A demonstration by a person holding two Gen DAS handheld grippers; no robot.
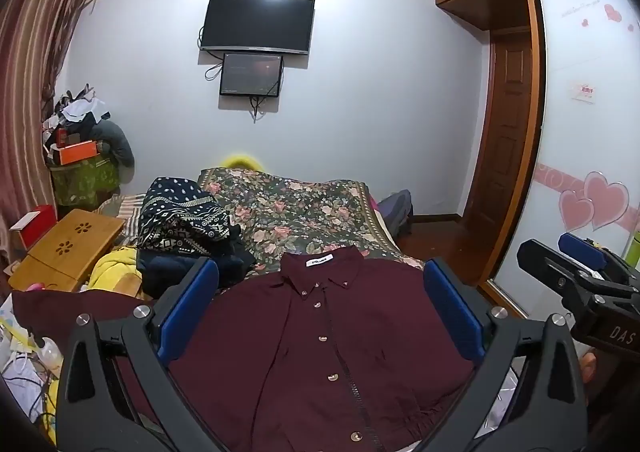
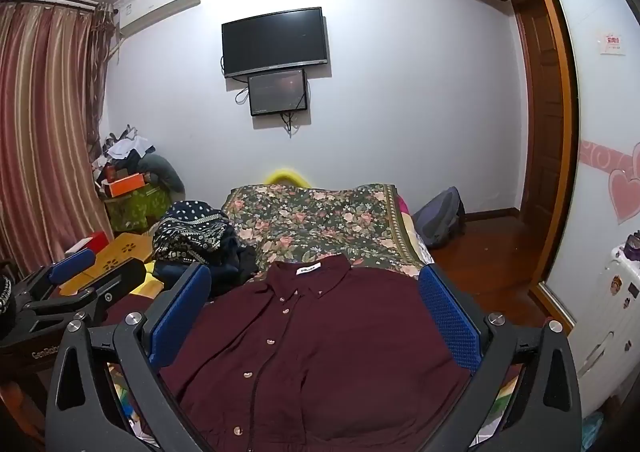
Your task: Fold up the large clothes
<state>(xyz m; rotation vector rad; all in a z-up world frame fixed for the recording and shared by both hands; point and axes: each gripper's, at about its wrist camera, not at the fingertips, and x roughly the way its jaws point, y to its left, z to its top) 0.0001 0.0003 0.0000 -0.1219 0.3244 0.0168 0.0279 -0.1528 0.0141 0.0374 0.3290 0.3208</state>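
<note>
A dark maroon button-up shirt (image 1: 320,348) lies flat, front up and buttoned, collar at the far end, on the near part of the bed; it also shows in the right wrist view (image 2: 312,340). One sleeve spreads to the left (image 1: 60,304). My left gripper (image 1: 320,292) is open and empty, held above the shirt with its blue pads on either side of it. My right gripper (image 2: 314,292) is also open and empty above the shirt. It appears at the right edge of the left wrist view (image 1: 580,276), and the left gripper appears at the left edge of the right wrist view (image 2: 72,284).
A floral bedspread (image 1: 296,212) covers the far bed. A pile of patterned dark clothes (image 1: 180,220) lies left of the shirt, beside a small wooden lap table (image 1: 68,248). A cluttered heap (image 1: 80,148) stands by the curtain. A backpack (image 2: 440,220) sits on the floor right.
</note>
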